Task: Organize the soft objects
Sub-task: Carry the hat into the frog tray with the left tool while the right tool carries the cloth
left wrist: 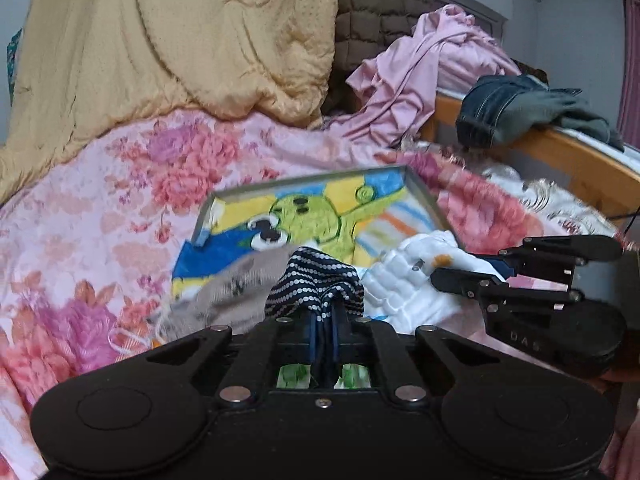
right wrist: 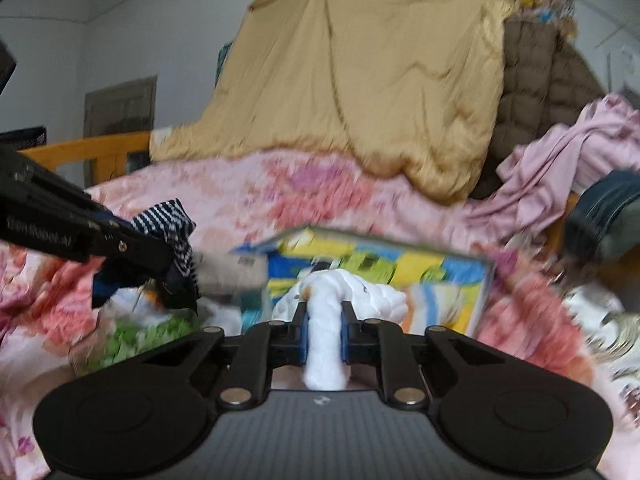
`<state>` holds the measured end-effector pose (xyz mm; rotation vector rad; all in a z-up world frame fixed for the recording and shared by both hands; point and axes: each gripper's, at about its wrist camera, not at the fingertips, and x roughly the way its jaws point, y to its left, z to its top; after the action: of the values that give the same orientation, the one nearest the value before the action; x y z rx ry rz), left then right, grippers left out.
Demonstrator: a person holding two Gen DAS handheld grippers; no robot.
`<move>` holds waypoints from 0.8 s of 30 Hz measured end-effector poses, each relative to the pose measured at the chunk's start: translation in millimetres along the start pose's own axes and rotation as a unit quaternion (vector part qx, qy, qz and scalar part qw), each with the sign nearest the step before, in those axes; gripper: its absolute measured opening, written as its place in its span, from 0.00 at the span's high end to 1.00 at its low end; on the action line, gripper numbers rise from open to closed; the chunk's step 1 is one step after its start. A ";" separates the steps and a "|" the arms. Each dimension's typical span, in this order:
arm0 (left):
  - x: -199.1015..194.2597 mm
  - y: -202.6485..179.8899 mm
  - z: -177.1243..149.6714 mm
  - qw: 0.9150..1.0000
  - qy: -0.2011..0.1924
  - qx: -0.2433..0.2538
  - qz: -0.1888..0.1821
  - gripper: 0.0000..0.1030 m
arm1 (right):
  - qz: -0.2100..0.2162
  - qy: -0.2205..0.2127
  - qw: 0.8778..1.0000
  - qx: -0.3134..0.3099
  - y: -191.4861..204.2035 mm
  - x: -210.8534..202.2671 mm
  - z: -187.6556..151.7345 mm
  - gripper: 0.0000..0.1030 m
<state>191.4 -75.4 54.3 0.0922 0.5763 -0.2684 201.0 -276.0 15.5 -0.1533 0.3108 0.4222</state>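
Note:
My left gripper [left wrist: 324, 312] is shut on a navy cloth with white dots [left wrist: 316, 276], which bunches up between its fingers. In the right wrist view this gripper [right wrist: 176, 272] comes in from the left with the same navy cloth [right wrist: 164, 216] hanging from it. My right gripper [right wrist: 324, 320] is shut on a white fluffy cloth [right wrist: 324, 344], which runs back between its blue pads. From the left wrist it shows at the right [left wrist: 468, 266], on the white cloth [left wrist: 404, 280]. Behind both lies a shallow box with a cartoon print [left wrist: 304, 208]. A beige cloth [left wrist: 232, 284] rests on its near left corner.
Everything lies on a pink floral bedspread [left wrist: 100, 208]. A yellow quilt [left wrist: 160, 40] and a brown quilted coat [left wrist: 372, 8] are piled at the back, with a pink garment [left wrist: 420, 76] to the right. Jeans [left wrist: 504, 112] hang over the wooden bed rail [left wrist: 560, 152]. Something green [right wrist: 136, 340] lies near left.

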 end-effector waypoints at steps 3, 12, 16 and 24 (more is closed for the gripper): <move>-11.6 -1.9 27.3 1.000 -0.004 0.021 -0.010 0.93 | -0.017 -0.030 0.999 0.008 -6.2 -5.4 8.7 0.84; -3.9 -12.0 118.3 0.998 -0.027 0.059 -0.013 0.93 | -0.062 -0.085 0.992 0.072 -47.6 21.9 47.3 0.84; 32.8 -12.1 144.0 0.998 -0.050 0.034 -0.012 0.93 | -0.074 -0.089 0.987 0.111 -68.9 45.5 51.5 0.84; 133.8 -7.9 131.7 0.999 -0.039 -0.003 -0.001 0.93 | -0.070 -0.066 0.985 0.143 -93.6 94.6 37.2 0.84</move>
<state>366.1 -134.2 90.7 0.0755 0.4990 -0.2709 332.4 -316.8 27.3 0.1320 0.2256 0.2437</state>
